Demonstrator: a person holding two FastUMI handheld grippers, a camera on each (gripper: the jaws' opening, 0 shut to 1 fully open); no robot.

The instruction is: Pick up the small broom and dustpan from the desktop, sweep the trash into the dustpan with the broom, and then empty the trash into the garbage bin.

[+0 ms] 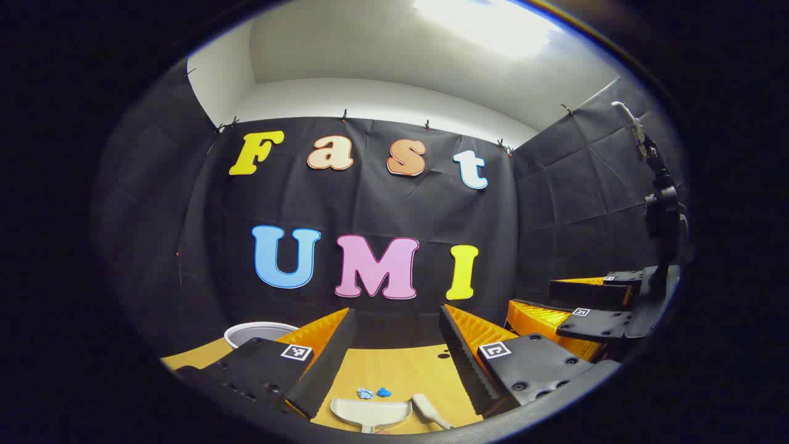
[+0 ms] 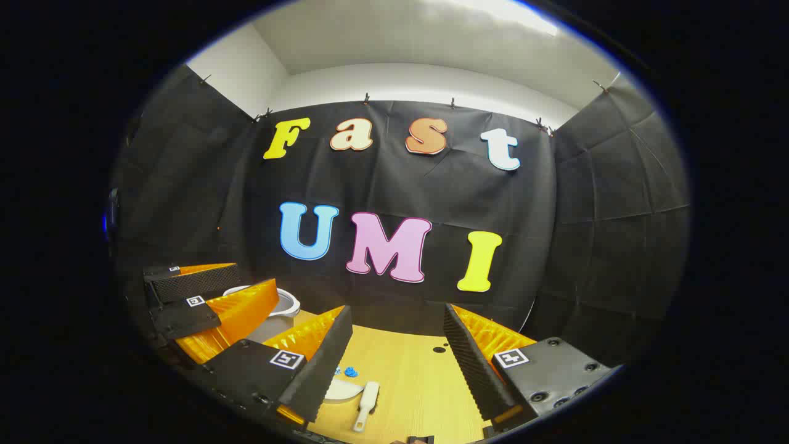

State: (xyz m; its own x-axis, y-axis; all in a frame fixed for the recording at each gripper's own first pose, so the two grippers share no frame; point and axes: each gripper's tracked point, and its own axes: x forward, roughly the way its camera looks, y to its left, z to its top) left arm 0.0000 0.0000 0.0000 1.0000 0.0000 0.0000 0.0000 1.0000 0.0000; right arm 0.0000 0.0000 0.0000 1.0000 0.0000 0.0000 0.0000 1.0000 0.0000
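A pale dustpan (image 1: 370, 412) lies on the wooden desktop (image 1: 400, 370), low between my left gripper's (image 1: 397, 317) open fingers. Its handle points toward me. Two small blue scraps of trash (image 1: 375, 392) sit just beyond its mouth. The small pale broom (image 1: 428, 410) lies right of the dustpan. In the right gripper view the broom (image 2: 365, 404) lies between that gripper's (image 2: 397, 311) open fingers, with the dustpan (image 2: 342, 390) and blue trash (image 2: 348, 372) partly behind its left finger. Both grippers hover above the desk, holding nothing.
A white round garbage bin (image 1: 259, 333) stands at the back left, and the left gripper (image 2: 256, 279) partly hides the bin (image 2: 288, 303) in the right gripper view. The right gripper (image 1: 533, 296) shows far right, under a black stalk (image 1: 661, 206). A small dark hole (image 2: 439, 349) marks the desktop.
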